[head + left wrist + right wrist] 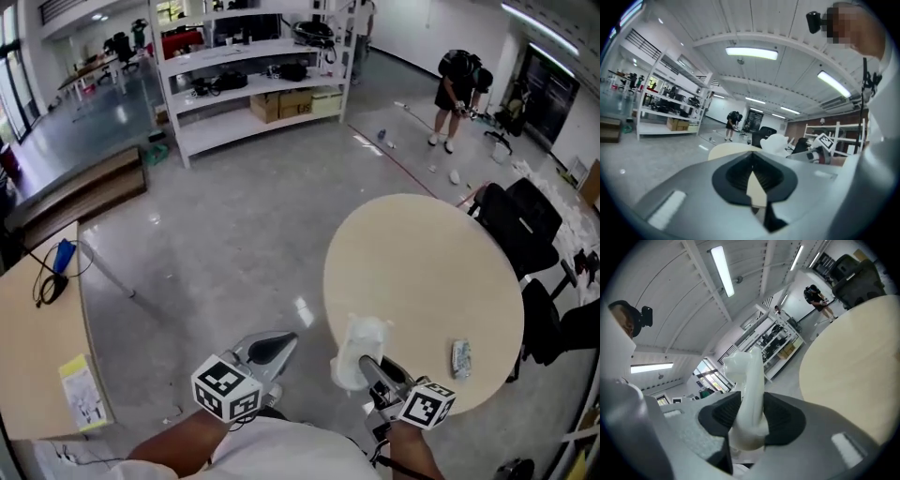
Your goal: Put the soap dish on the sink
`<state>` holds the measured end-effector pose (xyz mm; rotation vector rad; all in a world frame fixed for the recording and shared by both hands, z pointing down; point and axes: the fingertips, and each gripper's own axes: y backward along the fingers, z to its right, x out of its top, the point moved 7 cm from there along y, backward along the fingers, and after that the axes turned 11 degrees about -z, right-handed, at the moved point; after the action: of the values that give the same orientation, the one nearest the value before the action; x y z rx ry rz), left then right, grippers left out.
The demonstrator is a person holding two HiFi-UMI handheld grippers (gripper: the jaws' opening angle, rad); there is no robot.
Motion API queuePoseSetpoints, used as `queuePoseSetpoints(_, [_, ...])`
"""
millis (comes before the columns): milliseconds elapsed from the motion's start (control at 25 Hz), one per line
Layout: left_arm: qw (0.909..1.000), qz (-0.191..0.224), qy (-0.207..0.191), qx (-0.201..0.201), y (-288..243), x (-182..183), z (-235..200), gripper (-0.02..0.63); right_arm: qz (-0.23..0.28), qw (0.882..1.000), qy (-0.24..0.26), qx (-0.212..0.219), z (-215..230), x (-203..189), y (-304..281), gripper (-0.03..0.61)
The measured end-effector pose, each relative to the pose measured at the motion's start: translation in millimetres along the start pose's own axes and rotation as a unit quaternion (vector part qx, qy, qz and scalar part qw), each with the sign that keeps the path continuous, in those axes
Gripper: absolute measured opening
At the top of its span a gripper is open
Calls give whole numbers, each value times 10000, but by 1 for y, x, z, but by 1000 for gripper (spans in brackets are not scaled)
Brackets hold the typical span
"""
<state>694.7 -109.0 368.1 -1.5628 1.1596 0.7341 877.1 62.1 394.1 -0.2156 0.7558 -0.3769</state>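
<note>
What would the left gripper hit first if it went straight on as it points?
Probably the table, at its near edge: the left gripper points at it, slightly downward. Its height is unclear, so it might skim over the top.

white soap dish (751, 390), on edge, pinched betw r fingers (785, 420), by round table (422, 272)

Round table (422, 272) offers open room, save a small packet (461, 357) near its edge.

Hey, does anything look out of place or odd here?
The white soap dish is pinched in the right tool, in the air over the round table near its rim. No sink is in view. Nothing looks spilled or broken.
</note>
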Motion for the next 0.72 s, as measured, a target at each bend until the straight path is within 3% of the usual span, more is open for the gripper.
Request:
queuePoseSetpoints(160, [9964, 262, 363, 720, 31, -22, 19, 5, -507, 9976, 121, 461, -5, -8, -6, 153])
queuePoseSetpoints(360, [9856, 523, 601, 1493, 64, -48, 41, 5, -1093, 9884, 484, 940, -13, -13, -18, 153])
queuePoseSetpoints(720, [9537, 821, 1171, 2646, 127, -101, 76, 6, -2029, 9606, 764, 1742, -44, -51, -49, 152])
